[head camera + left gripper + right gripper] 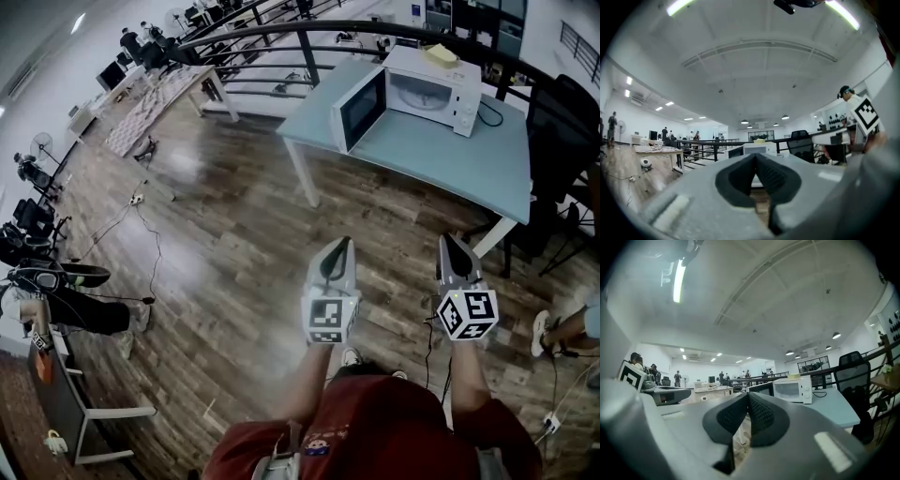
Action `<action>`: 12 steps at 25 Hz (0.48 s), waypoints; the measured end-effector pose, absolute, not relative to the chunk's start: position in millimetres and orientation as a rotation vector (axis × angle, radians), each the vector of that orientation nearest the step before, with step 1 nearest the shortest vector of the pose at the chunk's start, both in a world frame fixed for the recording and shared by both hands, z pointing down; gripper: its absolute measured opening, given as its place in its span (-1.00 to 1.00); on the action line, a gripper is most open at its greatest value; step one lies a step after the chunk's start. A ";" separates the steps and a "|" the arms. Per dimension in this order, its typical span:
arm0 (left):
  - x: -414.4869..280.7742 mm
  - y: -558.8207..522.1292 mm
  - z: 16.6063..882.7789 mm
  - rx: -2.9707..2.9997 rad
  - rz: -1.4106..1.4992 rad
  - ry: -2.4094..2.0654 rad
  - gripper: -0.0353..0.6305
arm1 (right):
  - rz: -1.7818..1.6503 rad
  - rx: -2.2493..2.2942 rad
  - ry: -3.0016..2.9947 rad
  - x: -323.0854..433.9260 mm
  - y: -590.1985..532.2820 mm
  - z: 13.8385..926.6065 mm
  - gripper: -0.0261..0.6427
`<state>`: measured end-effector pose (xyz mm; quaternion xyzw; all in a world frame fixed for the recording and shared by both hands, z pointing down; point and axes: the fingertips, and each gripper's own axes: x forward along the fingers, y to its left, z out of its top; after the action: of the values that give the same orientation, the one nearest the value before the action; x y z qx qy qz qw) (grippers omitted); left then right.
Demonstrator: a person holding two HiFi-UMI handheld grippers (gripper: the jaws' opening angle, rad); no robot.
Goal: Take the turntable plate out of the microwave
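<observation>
A white microwave (422,91) stands on a pale blue table (441,155) well ahead of me, its dark door (361,108) swung open to the left. The turntable plate inside is too small to make out. My left gripper (337,246) and right gripper (452,242) are held level over the wooden floor, short of the table, both shut with nothing between the jaws. The microwave (793,389) shows small in the right gripper view, and the microwave (752,151) sits just above the shut left gripper (755,157). The right gripper (748,395) has its tips touching.
A yellow sponge-like item (441,54) lies on top of the microwave. A black railing (309,42) runs behind the table. Black office chairs (562,131) stand at the right. Cables (141,234) trail across the floor at the left. A seated person's legs (84,309) are at far left.
</observation>
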<state>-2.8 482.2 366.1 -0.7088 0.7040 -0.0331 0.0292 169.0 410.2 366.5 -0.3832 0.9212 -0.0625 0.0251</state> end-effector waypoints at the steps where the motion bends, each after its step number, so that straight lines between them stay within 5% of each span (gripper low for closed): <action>1: -7.1 481.6 366.7 -2.185 -0.098 2.175 -0.90 | -0.191 -1.177 2.854 164.3 410.3 367.6 -0.92; 12: -49.6 453.9 366.3 -2.211 -0.060 2.127 -0.90 | -0.179 -1.228 2.822 121.8 385.8 373.2 -0.92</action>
<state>-49.6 453.9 366.3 -0.7201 0.6926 -0.0197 0.0367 121.8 385.8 373.2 -0.3980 0.9151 -0.0579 0.0293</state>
